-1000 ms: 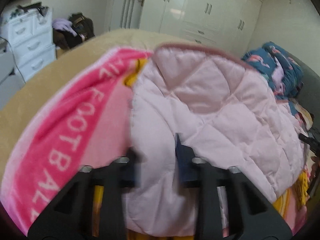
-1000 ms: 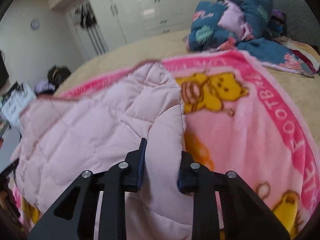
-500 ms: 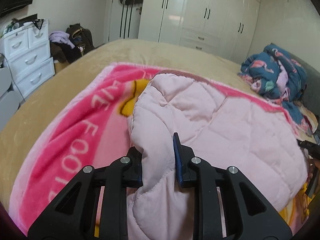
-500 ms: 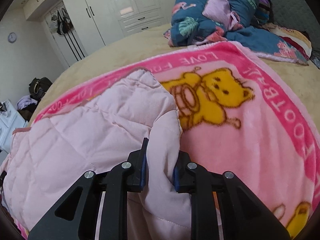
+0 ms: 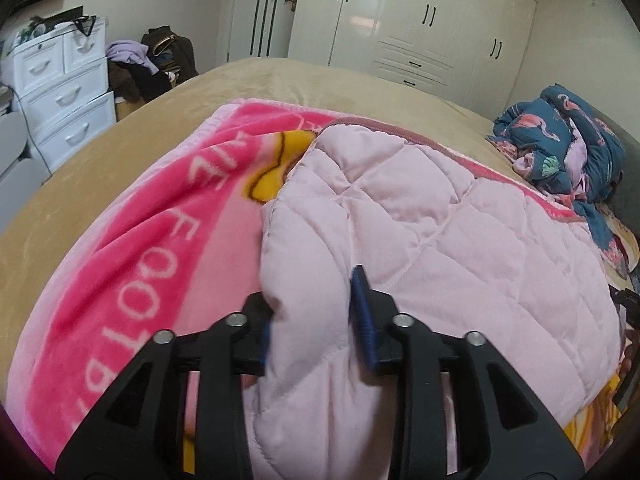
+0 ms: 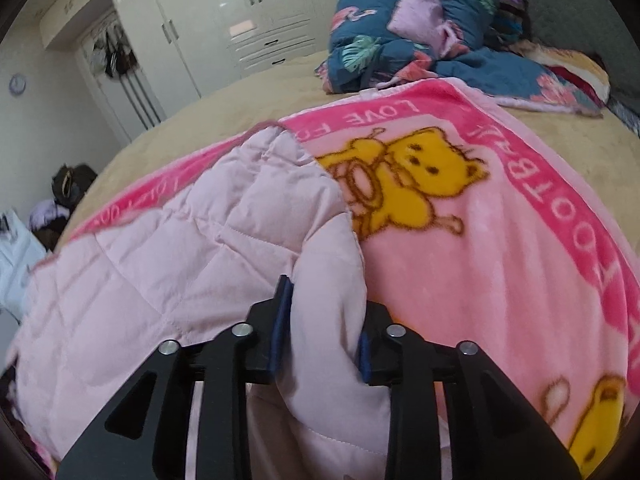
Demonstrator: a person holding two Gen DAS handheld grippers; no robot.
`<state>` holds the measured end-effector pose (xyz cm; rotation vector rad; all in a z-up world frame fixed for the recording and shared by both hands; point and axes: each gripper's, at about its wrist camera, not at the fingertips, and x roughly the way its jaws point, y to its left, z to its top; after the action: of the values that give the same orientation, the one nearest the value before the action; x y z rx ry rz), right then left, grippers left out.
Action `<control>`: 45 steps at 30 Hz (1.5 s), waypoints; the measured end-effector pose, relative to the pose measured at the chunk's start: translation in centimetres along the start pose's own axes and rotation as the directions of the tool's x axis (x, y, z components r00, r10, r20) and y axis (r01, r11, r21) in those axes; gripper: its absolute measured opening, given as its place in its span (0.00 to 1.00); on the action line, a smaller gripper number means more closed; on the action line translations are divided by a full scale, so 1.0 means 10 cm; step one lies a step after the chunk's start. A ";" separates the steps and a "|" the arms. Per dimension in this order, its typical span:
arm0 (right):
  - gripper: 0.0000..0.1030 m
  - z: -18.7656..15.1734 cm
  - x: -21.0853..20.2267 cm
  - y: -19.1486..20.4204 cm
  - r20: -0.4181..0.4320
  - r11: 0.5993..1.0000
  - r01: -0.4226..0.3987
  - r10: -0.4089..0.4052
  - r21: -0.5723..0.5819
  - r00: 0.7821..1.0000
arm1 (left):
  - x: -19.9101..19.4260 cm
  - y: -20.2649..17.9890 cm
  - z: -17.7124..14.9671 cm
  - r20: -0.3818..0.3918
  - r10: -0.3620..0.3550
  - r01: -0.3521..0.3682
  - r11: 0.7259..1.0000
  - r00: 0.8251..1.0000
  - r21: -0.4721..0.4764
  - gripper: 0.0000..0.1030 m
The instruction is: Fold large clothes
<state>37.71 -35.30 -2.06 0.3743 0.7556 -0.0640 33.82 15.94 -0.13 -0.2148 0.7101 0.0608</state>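
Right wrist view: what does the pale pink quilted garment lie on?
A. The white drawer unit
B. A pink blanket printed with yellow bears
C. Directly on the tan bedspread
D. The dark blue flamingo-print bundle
B: the pale pink quilted garment is spread over the pink bear-print blanket, whose bear and lettered border show beside it; the blue bundle sits apart, farther up the bed.

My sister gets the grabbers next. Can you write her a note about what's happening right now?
Left tool: its jaws have just been opening, with a fold of the pink quilted jacket between them.
Right tool: the same, jaws just opening around the jacket's other edge.
The jacket lies on the pink bear blanket on the tan bed.
Done: jacket laid down, seemingly doubled over.
Left: let go, then finish folding.
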 end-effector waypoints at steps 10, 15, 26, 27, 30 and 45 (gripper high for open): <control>0.84 -0.12 -0.81 -0.05 0.104 0.992 -0.125 0.124 0.002 0.987 | -0.40 -0.16 0.01 0.055 0.019 -0.021 0.999 0.998 0.031 0.71; 0.91 -0.14 -1.07 -0.03 0.121 0.982 -0.189 0.188 -0.002 0.975 | -0.73 -0.24 0.06 0.106 0.014 -0.019 0.999 0.994 0.045 0.89; 0.96 -0.25 -1.51 0.26 0.144 0.963 -0.248 0.262 -0.107 0.954 | -1.22 -0.37 0.01 0.149 -0.006 -0.003 0.998 0.989 0.060 0.91; 0.96 -0.27 -1.55 0.29 0.144 0.960 -0.254 0.270 -0.121 0.952 | -1.25 -0.39 -0.01 0.150 -0.008 -0.001 0.998 0.989 0.064 0.91; 0.96 -0.31 -1.62 0.35 0.135 0.951 -0.279 0.297 -0.133 0.945 | -1.31 -0.44 -0.06 0.146 -0.013 0.001 0.997 0.989 0.079 0.91; 0.96 -0.59 -1.82 0.44 0.089 0.938 -0.311 0.326 -0.153 0.941 | -1.36 -0.54 -0.29 0.102 -0.030 0.019 0.994 0.994 0.108 0.91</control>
<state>21.34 -30.53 7.73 0.3549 0.5760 0.2701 22.33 10.24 7.56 -0.1169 0.6055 0.0106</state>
